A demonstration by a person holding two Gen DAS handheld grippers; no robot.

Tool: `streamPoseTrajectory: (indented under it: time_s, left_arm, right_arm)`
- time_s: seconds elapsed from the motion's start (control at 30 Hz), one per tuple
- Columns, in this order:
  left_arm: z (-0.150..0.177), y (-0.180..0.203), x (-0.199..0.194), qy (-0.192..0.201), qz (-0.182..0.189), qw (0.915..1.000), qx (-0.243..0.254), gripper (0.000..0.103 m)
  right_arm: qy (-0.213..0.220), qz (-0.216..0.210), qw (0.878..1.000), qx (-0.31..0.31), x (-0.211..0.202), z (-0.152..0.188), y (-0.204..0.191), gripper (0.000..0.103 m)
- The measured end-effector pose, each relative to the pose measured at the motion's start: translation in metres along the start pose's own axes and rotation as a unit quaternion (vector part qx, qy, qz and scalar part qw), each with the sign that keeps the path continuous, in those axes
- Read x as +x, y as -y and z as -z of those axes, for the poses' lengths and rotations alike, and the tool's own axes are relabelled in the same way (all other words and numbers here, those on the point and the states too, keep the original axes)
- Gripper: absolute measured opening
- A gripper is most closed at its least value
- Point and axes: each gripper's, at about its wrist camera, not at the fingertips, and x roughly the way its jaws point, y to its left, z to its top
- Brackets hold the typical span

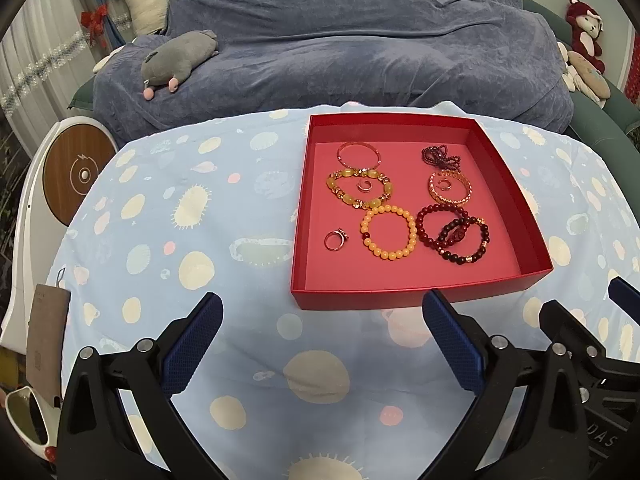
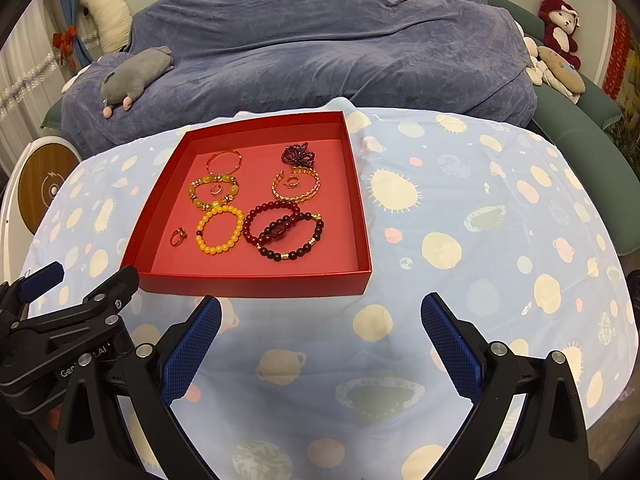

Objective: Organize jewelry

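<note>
Patterned tablecloth (image 1: 248, 360): red tray (image 1: 404, 296) of jewelry just beyond left hand-held gripper (image 1: 322, 344).

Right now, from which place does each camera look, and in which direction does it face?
Left wrist view: sits on the left hand-held gripper, facing forward over the blue patterned tablecloth toward the red tray, which lies ahead to the right; its own open blue fingers show, and the right hand-held gripper at the right edge.
Right wrist view: sits on the right hand-held gripper, facing the same way; the tray lies ahead to the left; the left hand-held gripper shows at lower left.
Both views share the tray, its bracelets, and the covered sofa.
</note>
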Motion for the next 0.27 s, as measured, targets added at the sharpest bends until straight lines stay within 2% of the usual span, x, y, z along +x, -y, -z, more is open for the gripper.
streamPoseTrajectory:
  time_s: [0.27]
  left_arm:
    - [-0.0007,0.0005,-0.0007,0.001,0.004,1.0,-0.001,0.095]
  right_arm:
    - [0.001,-0.001,1.0,0.003,0.0003,0.0004,-0.0002,0.096]
